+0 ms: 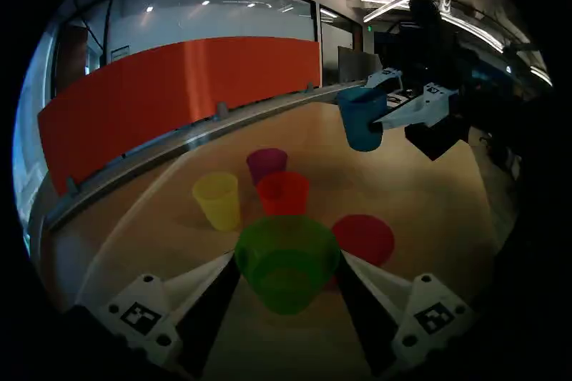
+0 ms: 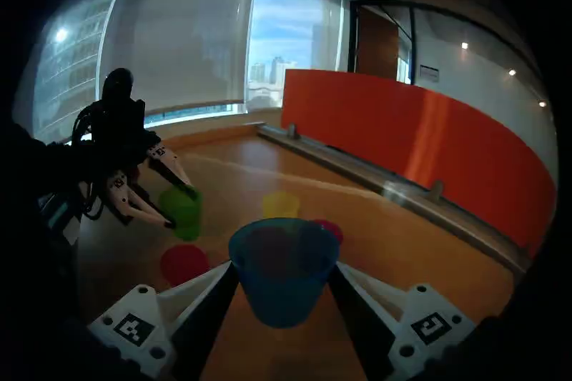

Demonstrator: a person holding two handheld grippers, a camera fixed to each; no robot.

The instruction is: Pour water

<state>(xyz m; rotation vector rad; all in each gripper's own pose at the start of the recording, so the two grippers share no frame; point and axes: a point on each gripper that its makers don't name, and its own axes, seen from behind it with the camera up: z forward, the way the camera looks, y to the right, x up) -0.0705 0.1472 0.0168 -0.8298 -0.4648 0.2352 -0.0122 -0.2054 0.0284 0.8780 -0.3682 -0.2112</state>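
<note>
In the left gripper view my left gripper [image 1: 287, 270] is shut on a translucent green cup [image 1: 287, 261], held upright above the wooden table [image 1: 422, 188]. Farther off, upper right, the right gripper [image 1: 377, 115] holds a blue cup [image 1: 361, 118] in the air. In the right gripper view my right gripper [image 2: 283, 277] is shut on the blue cup [image 2: 283, 270], upright and close to the lens. At the left the left gripper [image 2: 179, 208] carries the green cup [image 2: 181, 212]. Whether either cup holds water cannot be made out.
On the table stand a yellow cup [image 1: 218, 199], a purple cup [image 1: 267, 164], a red-orange cup [image 1: 283, 193] and a red cup [image 1: 365, 238]. The yellow cup [image 2: 280, 204] and red cup [image 2: 184, 264] appear too. An orange partition [image 1: 179, 95] and rail border the table's far side.
</note>
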